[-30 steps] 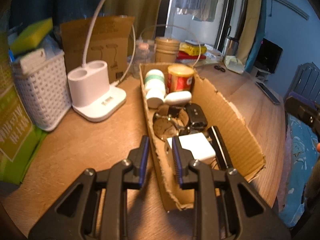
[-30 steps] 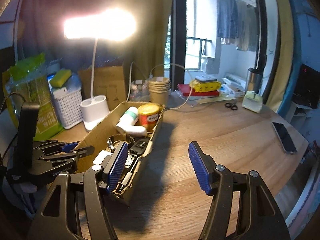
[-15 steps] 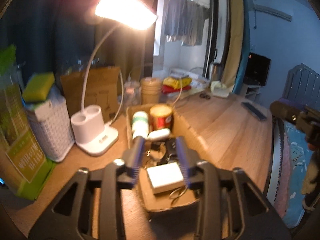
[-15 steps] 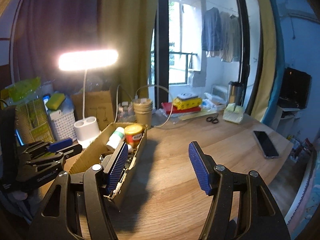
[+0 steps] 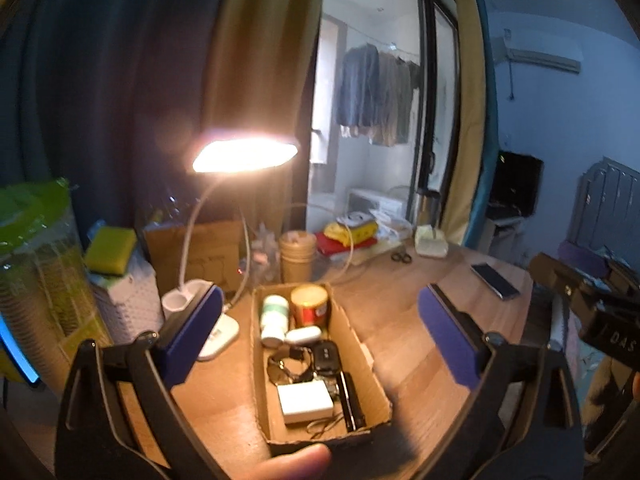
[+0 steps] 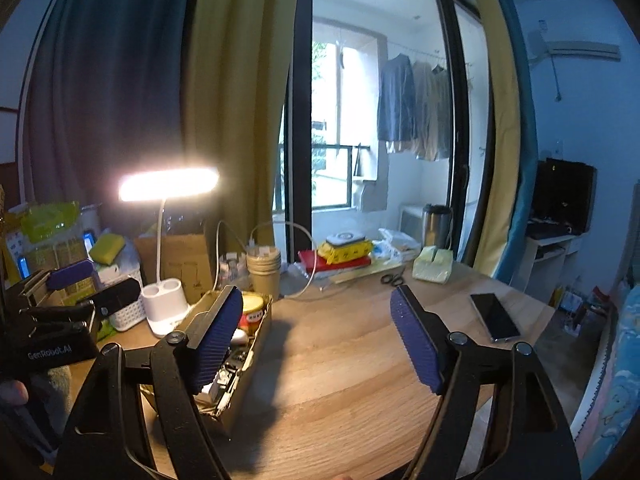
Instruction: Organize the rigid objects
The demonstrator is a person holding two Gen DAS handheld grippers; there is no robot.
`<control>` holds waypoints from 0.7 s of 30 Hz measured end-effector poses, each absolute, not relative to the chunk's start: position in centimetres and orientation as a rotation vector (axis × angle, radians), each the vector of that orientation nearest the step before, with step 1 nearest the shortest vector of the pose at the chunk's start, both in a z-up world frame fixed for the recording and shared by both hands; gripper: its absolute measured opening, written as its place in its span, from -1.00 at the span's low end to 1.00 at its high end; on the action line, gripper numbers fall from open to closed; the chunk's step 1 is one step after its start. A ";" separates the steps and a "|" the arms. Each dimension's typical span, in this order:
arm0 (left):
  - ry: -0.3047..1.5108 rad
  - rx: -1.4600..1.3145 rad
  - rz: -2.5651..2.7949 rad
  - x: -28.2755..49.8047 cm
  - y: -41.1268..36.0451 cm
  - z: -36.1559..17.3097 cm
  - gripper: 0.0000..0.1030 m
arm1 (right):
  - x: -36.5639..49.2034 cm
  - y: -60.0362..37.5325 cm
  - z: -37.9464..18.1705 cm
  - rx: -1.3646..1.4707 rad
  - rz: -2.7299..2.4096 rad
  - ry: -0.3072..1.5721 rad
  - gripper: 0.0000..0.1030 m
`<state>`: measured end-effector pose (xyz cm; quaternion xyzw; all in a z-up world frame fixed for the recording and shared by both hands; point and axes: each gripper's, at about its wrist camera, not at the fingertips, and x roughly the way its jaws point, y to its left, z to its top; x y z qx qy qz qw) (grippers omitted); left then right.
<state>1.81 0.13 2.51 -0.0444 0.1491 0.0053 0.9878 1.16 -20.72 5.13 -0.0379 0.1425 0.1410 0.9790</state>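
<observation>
Jaws of both grippers, left gripper [image 5: 320, 334] and right gripper [image 6: 316, 338], have just been opening, nothing between them; filled cardboard box [image 5: 370, 364] sits centre-table, light, flimsy-walled, best pinched at near rim.

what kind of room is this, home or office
Most likely a home, a lived-in room beside a laundry balcony: clothes hang past the glass door, curtains frame it, and a lit desk lamp stands on the cluttered wooden table.

Left wrist view faces window over cardboard box [image 5: 320, 364], close. Right wrist view alongside; both share lit lamp [image 6: 168, 184].
</observation>
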 end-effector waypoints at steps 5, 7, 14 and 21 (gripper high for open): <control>0.305 -0.055 -0.028 1.9 -0.3 2.9 0.93 | 1.2 -20.9 5.5 -0.078 0.269 0.282 0.54; 0.309 -0.053 -0.048 1.8 -0.4 2.8 0.93 | 1.3 -20.8 5.4 -0.080 0.267 0.288 0.54; 0.281 -0.040 -0.067 1.2 -1.0 3.0 0.93 | 1.8 -20.2 4.9 -0.085 0.281 0.308 0.54; 0.277 -0.037 -0.068 0.8 -1.2 3.2 0.93 | 1.9 -20.1 4.6 -0.088 0.282 0.321 0.54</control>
